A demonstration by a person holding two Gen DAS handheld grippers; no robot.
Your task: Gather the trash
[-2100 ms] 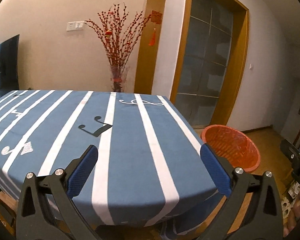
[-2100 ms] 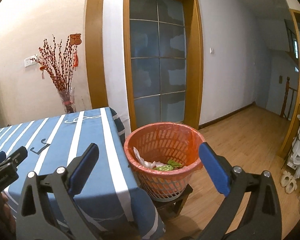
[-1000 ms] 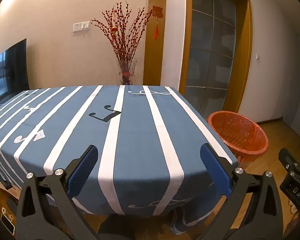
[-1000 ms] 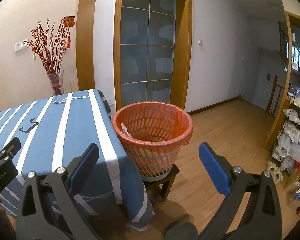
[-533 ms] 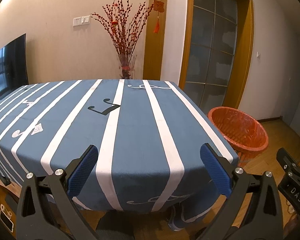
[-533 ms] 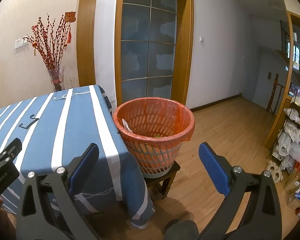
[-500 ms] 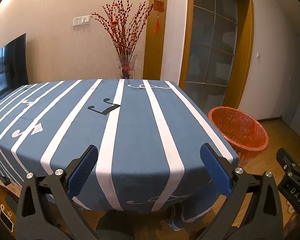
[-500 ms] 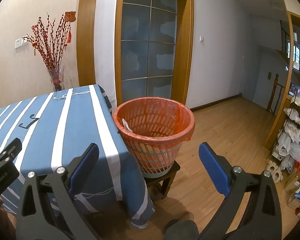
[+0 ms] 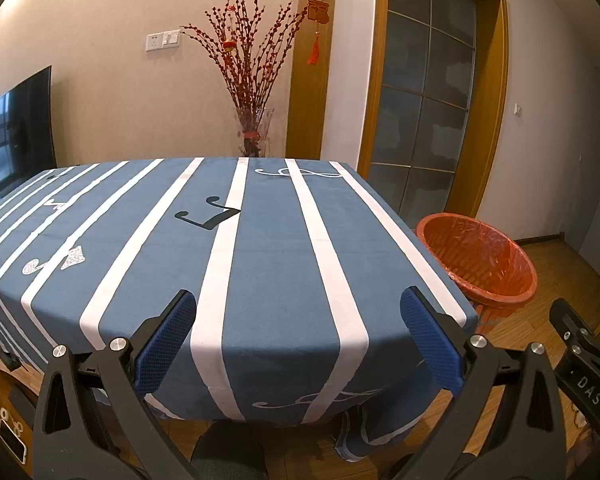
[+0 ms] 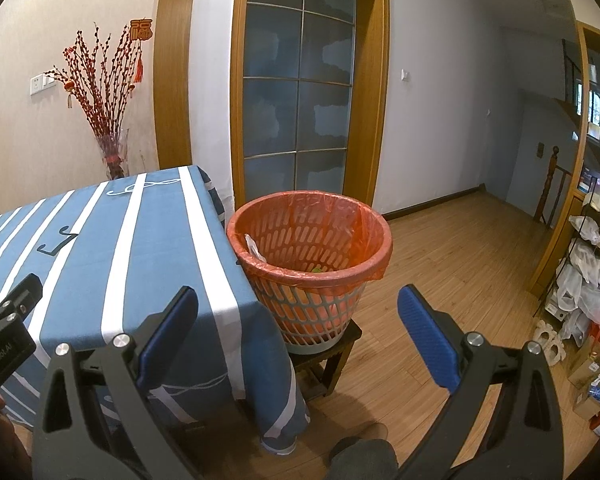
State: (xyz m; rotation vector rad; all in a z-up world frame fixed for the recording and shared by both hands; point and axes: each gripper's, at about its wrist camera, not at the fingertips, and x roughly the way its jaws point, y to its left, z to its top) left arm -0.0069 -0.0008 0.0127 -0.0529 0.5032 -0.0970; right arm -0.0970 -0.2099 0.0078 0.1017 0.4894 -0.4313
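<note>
An orange-lined plastic trash basket [image 10: 310, 236] stands on a low dark stool [image 10: 332, 354] at the table's right corner; white and green scraps [image 10: 256, 249] lie inside it. In the left wrist view the same basket [image 9: 480, 260] shows at the right. My left gripper [image 9: 298, 320] is open and holds nothing, held off the near edge of the blue striped tablecloth [image 9: 260, 248]. My right gripper [image 10: 298, 312] is open too, nothing in it, a short way back from the basket. I see no loose trash on the cloth.
A glass vase of red branches [image 9: 254, 120] stands behind the table by the wall. A dark TV screen [image 9: 16, 132] is at the left. A glass door [image 10: 298, 96] is behind the basket. Wood floor [image 10: 460, 272] stretches right to a rack of bags [image 10: 592, 280].
Both grippers have drawn back and risen a little from the table and basket; the views now take in more of the room. Both stay open and hold nothing.
</note>
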